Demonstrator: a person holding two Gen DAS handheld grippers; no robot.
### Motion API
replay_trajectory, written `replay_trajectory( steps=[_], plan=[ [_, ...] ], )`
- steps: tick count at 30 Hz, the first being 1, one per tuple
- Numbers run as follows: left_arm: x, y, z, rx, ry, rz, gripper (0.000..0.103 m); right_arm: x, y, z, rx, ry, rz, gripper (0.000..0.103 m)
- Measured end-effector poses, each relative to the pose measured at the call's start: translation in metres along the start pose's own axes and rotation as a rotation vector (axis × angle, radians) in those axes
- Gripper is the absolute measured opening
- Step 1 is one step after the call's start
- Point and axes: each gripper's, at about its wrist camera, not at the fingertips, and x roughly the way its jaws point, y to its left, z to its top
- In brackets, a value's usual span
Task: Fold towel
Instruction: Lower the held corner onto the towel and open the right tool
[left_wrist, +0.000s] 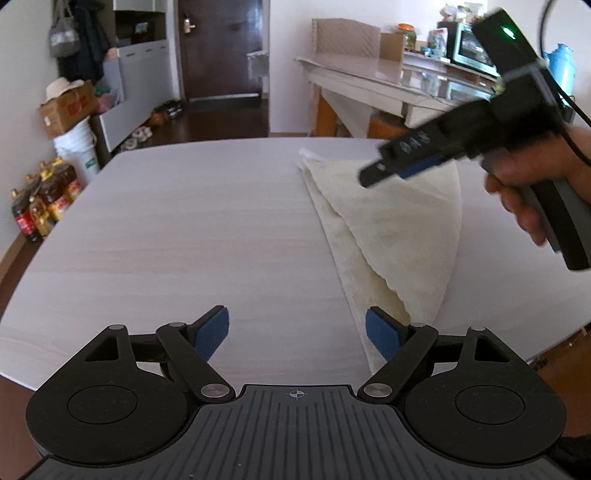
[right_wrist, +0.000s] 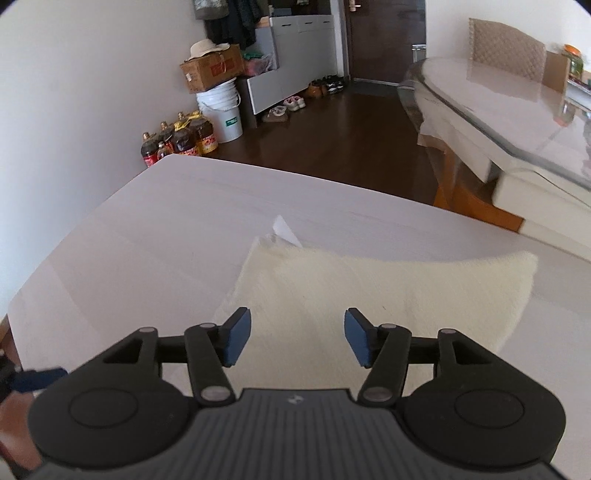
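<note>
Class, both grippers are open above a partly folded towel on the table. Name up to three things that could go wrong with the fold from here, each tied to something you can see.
1. The towel shows stacked layers with offset edges; the open left gripper near its near corner may pinch only one layer.
2. The right gripper hangs open over the towel's middle; closing there could bunch the cloth.
3. The table looks smooth, so the towel might slide when tugged.

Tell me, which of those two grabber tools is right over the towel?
The right gripper: its open fingers hang above the cream towel. The left gripper sits mostly over bare table, at the towel's near corner.
</note>
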Motion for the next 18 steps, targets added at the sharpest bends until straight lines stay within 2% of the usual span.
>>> replay_trajectory(
  steps=[9, 11, 14, 18],
  plan=[
    [-0.002, -0.002, 0.002, 0.022, 0.01, 0.032, 0.088, 0.0, -0.019, -0.021, -0.006, -0.003, -0.034, 0.064],
    [-0.004, 0.002, 0.003, 0.024, 0.007, 0.034, 0.088, -0.006, -0.021, -0.024, -0.003, -0.03, -0.033, 0.064],
    [-0.004, 0.01, 0.01, 0.034, -0.009, 0.03, 0.089, -0.02, -0.015, -0.03, -0.019, -0.094, 0.029, 0.064],
    [0.002, 0.027, 0.03, 0.092, -0.039, -0.038, 0.089, -0.041, 0.003, -0.052, -0.058, -0.146, 0.094, 0.064]
  ],
)
